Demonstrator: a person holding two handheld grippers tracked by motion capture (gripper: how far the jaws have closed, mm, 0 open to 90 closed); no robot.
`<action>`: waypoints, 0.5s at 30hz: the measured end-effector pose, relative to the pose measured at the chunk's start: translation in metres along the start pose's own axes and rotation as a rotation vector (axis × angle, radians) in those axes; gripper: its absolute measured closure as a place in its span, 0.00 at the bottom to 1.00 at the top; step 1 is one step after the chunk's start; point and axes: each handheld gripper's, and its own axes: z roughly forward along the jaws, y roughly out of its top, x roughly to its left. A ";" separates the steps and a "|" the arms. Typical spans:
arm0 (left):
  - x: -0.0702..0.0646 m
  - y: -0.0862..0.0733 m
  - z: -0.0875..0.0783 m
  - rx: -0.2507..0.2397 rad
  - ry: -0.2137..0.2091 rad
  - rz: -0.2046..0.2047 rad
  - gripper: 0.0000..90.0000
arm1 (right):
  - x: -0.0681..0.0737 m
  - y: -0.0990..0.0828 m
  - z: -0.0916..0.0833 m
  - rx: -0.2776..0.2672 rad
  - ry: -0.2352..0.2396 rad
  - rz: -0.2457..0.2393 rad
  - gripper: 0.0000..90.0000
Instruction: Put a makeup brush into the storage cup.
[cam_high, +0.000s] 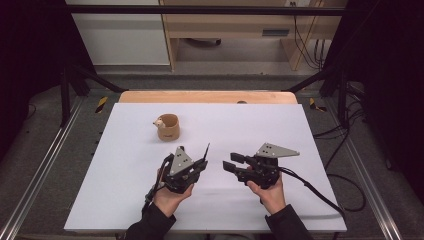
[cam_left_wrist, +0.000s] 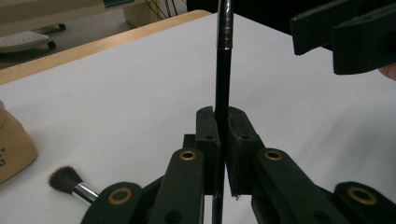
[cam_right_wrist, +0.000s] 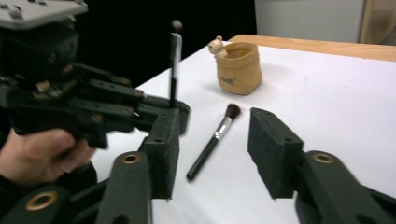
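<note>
My left gripper is shut on a thin black stick with a silver band, which stands upright from its jaws. In the high view the left gripper and the thin stick are at the table's middle front. My right gripper is open, with nothing between its pads; it faces the left gripper from the right, a short gap apart. A black-handled makeup brush with a dark tuft lies flat on the table beyond the right jaws, also visible as the makeup brush beside the left gripper.
A tan fabric cup with a small animal figure on its rim stands behind the left gripper, upright. The white table sheet lies on a wooden tabletop. Cables trail off the right edge.
</note>
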 end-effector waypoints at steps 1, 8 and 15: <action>0.002 0.000 -0.001 -0.003 0.002 -0.003 0.94 | -0.001 0.000 -0.001 0.003 -0.010 0.002 0.52; 0.018 0.005 -0.015 -0.037 0.021 -0.032 0.94 | -0.012 -0.002 -0.010 -0.006 -0.081 0.002 0.41; 0.030 0.007 -0.024 -0.055 0.041 -0.057 0.93 | -0.025 -0.004 -0.025 -0.039 -0.135 0.023 0.32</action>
